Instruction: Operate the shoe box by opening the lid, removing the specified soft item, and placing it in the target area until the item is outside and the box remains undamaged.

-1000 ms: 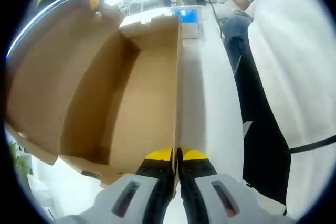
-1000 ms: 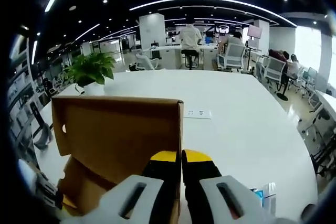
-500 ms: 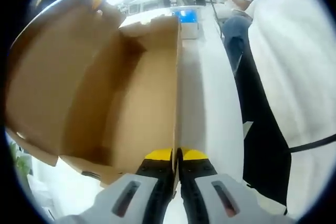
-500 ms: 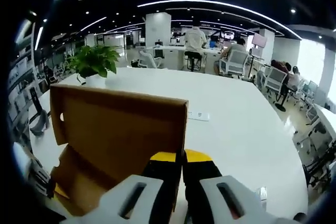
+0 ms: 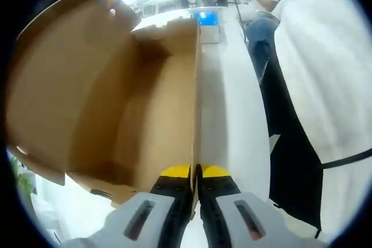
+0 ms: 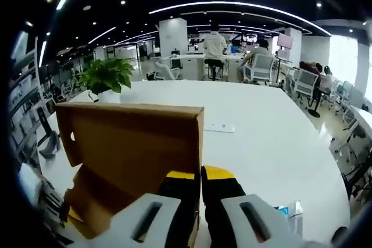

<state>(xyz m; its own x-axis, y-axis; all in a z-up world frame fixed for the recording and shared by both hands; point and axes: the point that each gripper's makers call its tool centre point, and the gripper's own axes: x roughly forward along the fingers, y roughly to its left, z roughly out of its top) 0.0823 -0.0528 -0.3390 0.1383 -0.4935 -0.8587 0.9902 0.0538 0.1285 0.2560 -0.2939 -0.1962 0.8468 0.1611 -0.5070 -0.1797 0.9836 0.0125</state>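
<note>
The white table (image 6: pixel 273 143) carries the shoe box (image 5: pixel 145 114), which serves as the reference landmark. Beyond the table lies an open office with desks, chairs, seated and standing people, a dark ceiling with curved light strips, and a potted plant (image 6: pixel 104 76) at the table's far edge behind the box.

The shoe box is plain brown corrugated cardboard, matte, rectangular. In the left gripper view its interior walls and floor are exposed, and no soft item can be made out inside. The lid (image 6: pixel 131 143) is raised; in the right gripper view it stands as a flat panel with a small round hole near its left edge.

The left gripper (image 5: pixel 196 172), with yellow tips on black jaws, is clenched on the box's thin side wall, the wall edge running straight up from between the jaws. The right gripper (image 6: pixel 200 175), same build, is clamped on the right-hand edge of the lid

A small blue and white item (image 5: pixel 207 20) sits past the box's far end
</note>
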